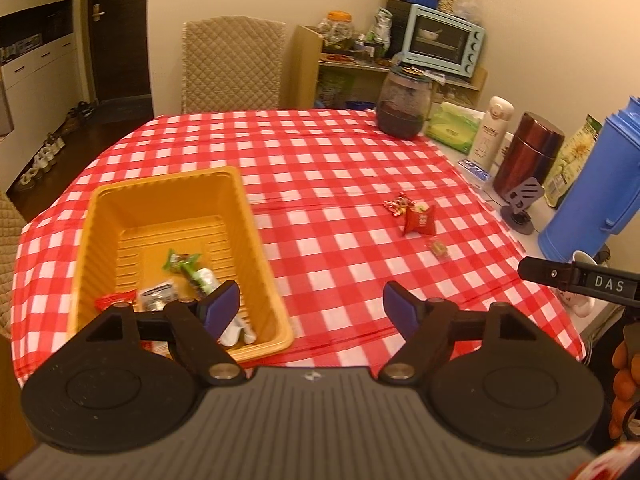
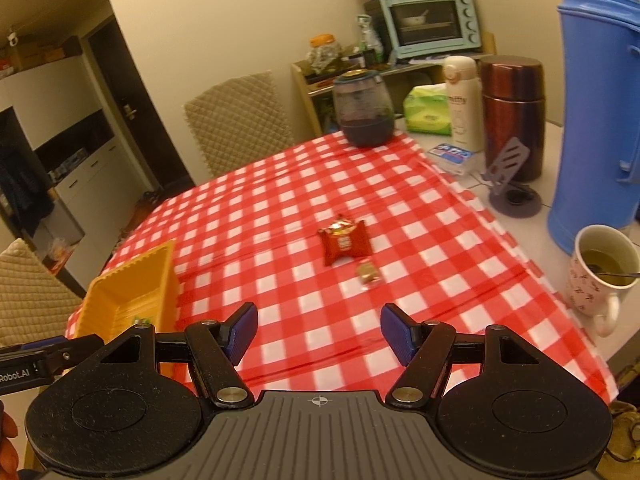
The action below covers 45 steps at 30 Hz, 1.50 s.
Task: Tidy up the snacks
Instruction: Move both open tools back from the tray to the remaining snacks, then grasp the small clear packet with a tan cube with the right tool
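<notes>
An orange basket [image 1: 248, 216] stands on the checked tablecloth at the left and holds several wrapped snacks [image 1: 188, 268]. Its corner shows in the right wrist view [image 2: 132, 292]. On the cloth to the right lie a red snack packet [image 1: 419, 221], a red-and-gold candy [image 1: 398, 204] behind it and a small clear-wrapped candy [image 1: 439, 249]. The packet [image 2: 346, 242] and the small candy [image 2: 369, 273] lie ahead of my right gripper [image 2: 318, 330], which is open and empty above the cloth. My left gripper [image 1: 310, 306] is open and empty at the basket's near right corner.
Along the table's right edge stand a blue thermos jug [image 2: 596, 120], a mug of tea [image 2: 600, 276], a dark red flask [image 2: 514, 116], a white bottle [image 2: 462, 104], a phone stand [image 2: 512, 192], a tissue pack [image 2: 426, 110] and a dark jar [image 2: 362, 110]. Chairs stand behind and left.
</notes>
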Motion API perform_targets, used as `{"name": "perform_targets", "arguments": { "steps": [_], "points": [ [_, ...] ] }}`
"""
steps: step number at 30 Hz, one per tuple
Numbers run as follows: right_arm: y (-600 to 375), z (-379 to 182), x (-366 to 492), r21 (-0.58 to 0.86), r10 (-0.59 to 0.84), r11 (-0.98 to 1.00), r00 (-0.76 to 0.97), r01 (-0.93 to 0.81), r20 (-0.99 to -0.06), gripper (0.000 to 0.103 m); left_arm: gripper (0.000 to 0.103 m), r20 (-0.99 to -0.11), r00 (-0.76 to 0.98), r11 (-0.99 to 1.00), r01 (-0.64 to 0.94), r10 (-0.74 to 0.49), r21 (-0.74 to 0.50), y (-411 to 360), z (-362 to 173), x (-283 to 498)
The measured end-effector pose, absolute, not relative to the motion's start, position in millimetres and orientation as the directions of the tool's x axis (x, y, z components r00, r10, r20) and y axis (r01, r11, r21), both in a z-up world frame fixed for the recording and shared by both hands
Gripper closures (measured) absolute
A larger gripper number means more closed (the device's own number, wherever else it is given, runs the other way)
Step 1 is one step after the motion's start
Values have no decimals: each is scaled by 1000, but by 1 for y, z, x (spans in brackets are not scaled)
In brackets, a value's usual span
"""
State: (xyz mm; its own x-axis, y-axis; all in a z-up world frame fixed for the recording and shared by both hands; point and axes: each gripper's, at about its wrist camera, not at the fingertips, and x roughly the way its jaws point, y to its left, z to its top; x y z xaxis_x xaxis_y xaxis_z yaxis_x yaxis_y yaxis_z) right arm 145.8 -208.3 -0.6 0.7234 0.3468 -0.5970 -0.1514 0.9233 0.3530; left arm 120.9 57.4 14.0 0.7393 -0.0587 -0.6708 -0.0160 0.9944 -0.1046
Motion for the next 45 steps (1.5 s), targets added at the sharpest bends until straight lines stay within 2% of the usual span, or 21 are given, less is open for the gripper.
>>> {"name": "perform_targets", "arguments": {
  "steps": [14, 23, 37, 39, 40, 45],
  "points": [
    [-230, -24, 174, 287, 301, 947, 704, -143, -644, 35, 21, -685, 720, 992, 51, -115, -113, 25, 0, 161],
    [-230, -42, 203, 242, 319, 947, 691, -210, -649, 35, 19, -696, 702, 988, 85, -151, -129, 13, -18, 194],
    [-210, -89, 270, 166, 351, 932, 684, -324, -639, 36, 19, -711, 694, 993, 57, -111, -100, 10, -53, 253],
    [-205, -97, 277, 152, 354, 928, 679, -340, -643, 41, 19, -717, 687, 992, 62, -120, -106, 9, -57, 260],
    [-202, -102, 281, 141, 353, 927, 676, -349, -647, 49, 19, -719, 684, 992, 65, -123, -108, 8, -59, 264],
    [-190, -121, 298, 121, 361, 917, 661, -381, -658, 57, 19, -727, 673, 990, 76, -136, -116, 3, -67, 276]
  ]
}}
